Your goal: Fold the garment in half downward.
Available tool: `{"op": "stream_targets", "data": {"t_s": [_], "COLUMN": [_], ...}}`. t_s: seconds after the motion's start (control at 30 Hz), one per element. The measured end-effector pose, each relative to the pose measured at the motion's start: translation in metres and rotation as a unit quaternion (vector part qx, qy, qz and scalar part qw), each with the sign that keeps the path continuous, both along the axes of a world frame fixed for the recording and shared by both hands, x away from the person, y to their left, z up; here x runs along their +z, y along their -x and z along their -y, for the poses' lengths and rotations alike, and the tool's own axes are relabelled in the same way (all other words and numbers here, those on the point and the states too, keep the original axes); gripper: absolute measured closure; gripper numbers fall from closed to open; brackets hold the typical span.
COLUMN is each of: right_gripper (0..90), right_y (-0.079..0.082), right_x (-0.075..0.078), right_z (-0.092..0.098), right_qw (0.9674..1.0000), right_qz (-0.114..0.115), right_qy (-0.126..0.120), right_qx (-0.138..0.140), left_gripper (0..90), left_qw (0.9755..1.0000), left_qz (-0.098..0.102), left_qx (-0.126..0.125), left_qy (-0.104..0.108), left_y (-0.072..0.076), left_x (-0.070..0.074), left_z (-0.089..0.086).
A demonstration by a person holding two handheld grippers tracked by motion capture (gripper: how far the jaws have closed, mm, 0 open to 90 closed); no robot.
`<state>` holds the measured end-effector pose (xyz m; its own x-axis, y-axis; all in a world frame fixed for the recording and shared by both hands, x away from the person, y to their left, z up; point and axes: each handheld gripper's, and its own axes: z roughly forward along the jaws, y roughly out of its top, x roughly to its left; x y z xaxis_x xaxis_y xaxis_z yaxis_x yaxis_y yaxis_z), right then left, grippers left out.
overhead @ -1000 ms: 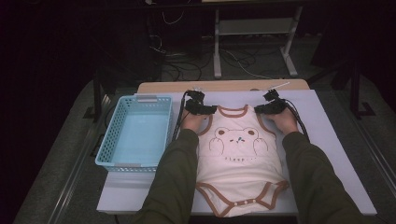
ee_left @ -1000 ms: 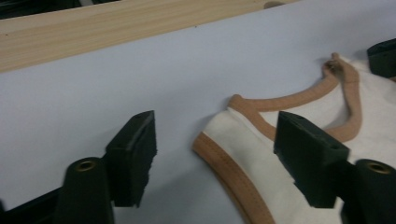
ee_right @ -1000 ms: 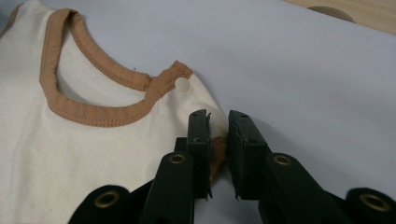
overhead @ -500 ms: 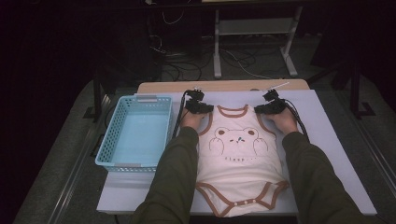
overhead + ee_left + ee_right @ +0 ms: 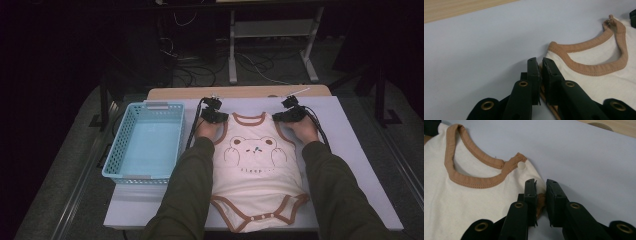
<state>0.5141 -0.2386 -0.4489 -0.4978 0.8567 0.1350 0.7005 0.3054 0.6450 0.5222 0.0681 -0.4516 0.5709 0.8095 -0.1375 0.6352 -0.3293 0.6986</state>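
Blue basket [image 5: 145, 145] bare inside; left tool [image 5: 216, 116] and right tool [image 5: 286, 116] each pinching bodysuit [image 5: 255, 170] shoulders.

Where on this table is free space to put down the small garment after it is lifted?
The blue basket is empty and borders the mat's left side. Bare mat lies right of the right sleeve, and a strip behind the bodysuit collar. The middle is crowded: bodysuit, both forearms, the left tongs and right tongs.
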Motion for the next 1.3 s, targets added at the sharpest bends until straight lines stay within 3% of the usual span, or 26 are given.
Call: {"op": "stream_targets", "data": {"t_s": [0.23,0.37,0.6,0.8,0.93,1.13,1.23,1.3], "right_gripper": [77.8,77.7,77.7,77.7,77.7,77.7,77.7,77.7], "right_y": [0.0,-0.001,-0.006,-0.007,-0.005,0.006,0.009,0.019], "right_x": [0.001,0.009,0.031,0.05,0.055,0.056,0.056,0.058], "right_z": [0.002,0.005,0.007,0.008,0.007,0.005,0.005,0.009], "right_qw": [0.9999,0.9998,0.9992,0.9982,0.9979,0.9984,0.9984,0.9984], "right_qz": [0.0,0.009,0.034,0.055,0.059,0.052,0.052,0.049], "right_qy": [-0.007,-0.008,-0.008,-0.013,-0.025,-0.022,-0.023,-0.026], "right_qx": [-0.008,-0.014,-0.017,-0.018,-0.012,-0.001,0.002,0.007], "left_gripper": [86.7,86.9,86.9,86.9,86.9,86.9,86.9,86.9], "left_qw": [0.9998,0.9993,0.998,0.9968,0.9967,0.9973,0.9971,0.9972], "left_qz": [-0.003,0.018,0.051,0.063,0.052,0.038,0.037,0.04], "left_qx": [0.007,0.014,0.021,0.03,0.036,0.036,0.037,0.036], "left_qy": [0.019,0.029,0.03,0.039,0.052,0.052,0.054,0.053], "left_y": [0.0,0.0,-0.004,-0.005,0.0,0.012,0.017,0.024], "left_x": [0.004,0.015,0.037,0.051,0.056,0.062,0.064,0.068], "left_z": [-0.001,-0.003,-0.001,-0.005,-0.009,-0.012,-0.014,-0.015]}}
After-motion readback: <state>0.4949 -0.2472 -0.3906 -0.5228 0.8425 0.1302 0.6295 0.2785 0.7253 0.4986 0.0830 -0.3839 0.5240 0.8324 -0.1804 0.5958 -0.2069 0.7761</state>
